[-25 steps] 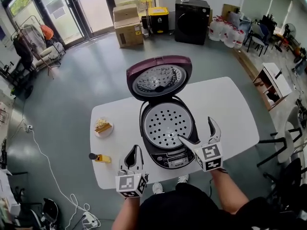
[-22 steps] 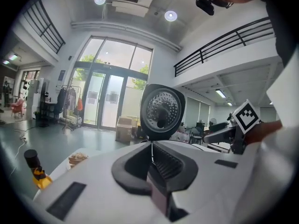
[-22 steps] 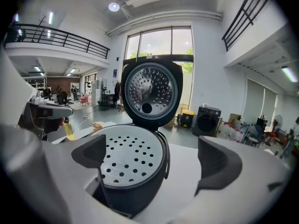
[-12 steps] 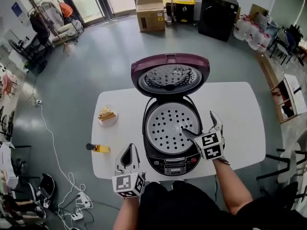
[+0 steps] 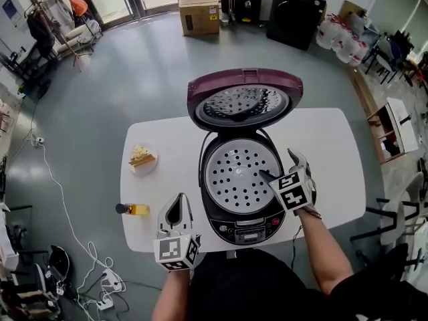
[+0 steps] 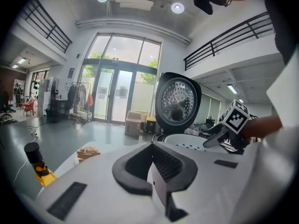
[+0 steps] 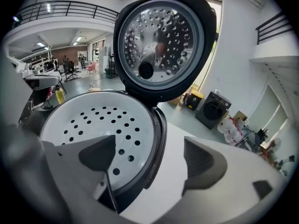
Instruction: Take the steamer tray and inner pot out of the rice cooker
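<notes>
The rice cooker stands open on the white table, its maroon lid raised at the back. The white perforated steamer tray sits in its mouth and hides the inner pot. My right gripper straddles the cooker's right rim and its jaws are closing. In the right gripper view one finger hangs over the steamer tray and the other outside, over the table, with neither pad touching. My left gripper rests shut and empty near the table's front, left of the cooker.
A small plate of food and a yellow bottle with a dark cap sit on the table's left part. Chairs stand to the right of the table. Cables and a power strip lie on the floor at the left.
My right gripper has sunk and tilted down onto the cooker's right rim, and its jaws have narrowed. The left gripper has dropped a little toward the table.
</notes>
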A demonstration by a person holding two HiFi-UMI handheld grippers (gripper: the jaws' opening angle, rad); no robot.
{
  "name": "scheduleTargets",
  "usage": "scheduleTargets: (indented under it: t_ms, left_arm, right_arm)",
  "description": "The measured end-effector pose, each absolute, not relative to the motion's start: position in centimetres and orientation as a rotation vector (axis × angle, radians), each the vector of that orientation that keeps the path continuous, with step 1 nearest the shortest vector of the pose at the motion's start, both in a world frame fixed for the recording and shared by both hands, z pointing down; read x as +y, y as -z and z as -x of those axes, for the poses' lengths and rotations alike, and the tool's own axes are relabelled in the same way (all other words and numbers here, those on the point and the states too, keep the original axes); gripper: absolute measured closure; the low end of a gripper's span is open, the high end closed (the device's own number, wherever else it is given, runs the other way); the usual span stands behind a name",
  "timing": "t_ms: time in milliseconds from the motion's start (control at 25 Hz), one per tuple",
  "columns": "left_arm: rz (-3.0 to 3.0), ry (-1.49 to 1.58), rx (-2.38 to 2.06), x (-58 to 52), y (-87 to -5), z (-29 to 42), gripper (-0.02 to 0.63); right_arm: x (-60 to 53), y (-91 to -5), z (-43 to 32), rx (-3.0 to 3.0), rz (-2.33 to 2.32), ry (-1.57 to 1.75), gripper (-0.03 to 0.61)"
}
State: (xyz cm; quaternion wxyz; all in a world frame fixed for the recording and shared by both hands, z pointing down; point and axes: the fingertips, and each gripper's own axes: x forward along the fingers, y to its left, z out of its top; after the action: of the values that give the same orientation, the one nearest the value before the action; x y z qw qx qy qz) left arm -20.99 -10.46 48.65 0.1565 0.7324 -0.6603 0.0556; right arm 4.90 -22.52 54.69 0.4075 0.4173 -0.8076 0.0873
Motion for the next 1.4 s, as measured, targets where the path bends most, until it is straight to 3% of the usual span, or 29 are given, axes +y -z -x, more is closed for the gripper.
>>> scheduleTargets:
  t_ms: [480, 1400]
  left_arm:
    - [-2.119, -0.141, -1.811, -11.7, -50.0, 21.9, 0.614]
    - [-2.094, -0.11, -1.815, -11.0, -50.5, 23.1, 0.614]
  right_arm:
    - [-23.2, -56.0, -5.8, -1.856, -1.049, -0.192, 0.348]
    - [-23.4, -53.6, -5.3, -1.857, -1.116, -0.163, 0.499]
